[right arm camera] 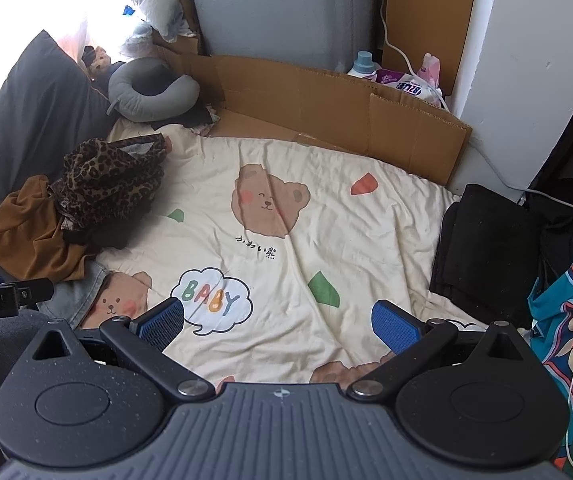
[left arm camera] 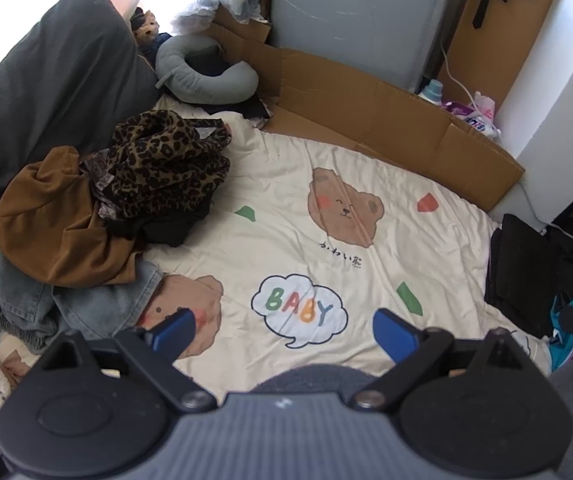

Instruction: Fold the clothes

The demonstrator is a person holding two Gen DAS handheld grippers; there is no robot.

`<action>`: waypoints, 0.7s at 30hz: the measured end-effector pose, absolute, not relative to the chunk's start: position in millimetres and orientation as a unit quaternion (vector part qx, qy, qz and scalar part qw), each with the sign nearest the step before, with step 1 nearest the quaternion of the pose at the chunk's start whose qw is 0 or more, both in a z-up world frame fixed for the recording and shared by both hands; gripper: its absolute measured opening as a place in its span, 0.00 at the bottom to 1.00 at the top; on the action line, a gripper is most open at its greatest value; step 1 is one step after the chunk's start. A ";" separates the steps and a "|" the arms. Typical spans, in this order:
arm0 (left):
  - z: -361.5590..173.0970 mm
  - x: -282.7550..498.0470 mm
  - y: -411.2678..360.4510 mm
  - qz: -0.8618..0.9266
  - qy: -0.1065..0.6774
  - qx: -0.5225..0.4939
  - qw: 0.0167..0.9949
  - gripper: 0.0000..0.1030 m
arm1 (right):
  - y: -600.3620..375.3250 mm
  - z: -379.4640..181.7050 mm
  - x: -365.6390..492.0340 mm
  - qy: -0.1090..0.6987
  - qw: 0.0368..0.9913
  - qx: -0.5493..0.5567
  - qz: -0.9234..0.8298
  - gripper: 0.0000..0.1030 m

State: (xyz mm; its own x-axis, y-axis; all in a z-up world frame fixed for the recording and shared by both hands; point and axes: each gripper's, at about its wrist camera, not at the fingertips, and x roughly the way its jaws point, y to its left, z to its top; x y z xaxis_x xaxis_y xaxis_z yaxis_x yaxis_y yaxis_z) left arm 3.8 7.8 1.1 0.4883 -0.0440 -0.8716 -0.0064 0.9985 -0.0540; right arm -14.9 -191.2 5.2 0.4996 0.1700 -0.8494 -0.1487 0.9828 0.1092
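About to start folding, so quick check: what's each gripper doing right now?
Left gripper: open, holding nothing, above the bear-print blanket.
Right gripper: open, holding nothing.

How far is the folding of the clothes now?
Done: a black stack lies flat on the right of the blanket, apparently folded. In hand: nothing; the left gripper and right gripper are both open and empty above the blanket. Left: the pile on the left, with a leopard piece, a brown piece and jeans, is unfolded.
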 end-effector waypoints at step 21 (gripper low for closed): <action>-0.1 4.0 19.9 -0.004 0.507 -0.028 0.862 0.94 | -194.3 6.6 -16.7 0.487 0.868 0.024 0.088 1.00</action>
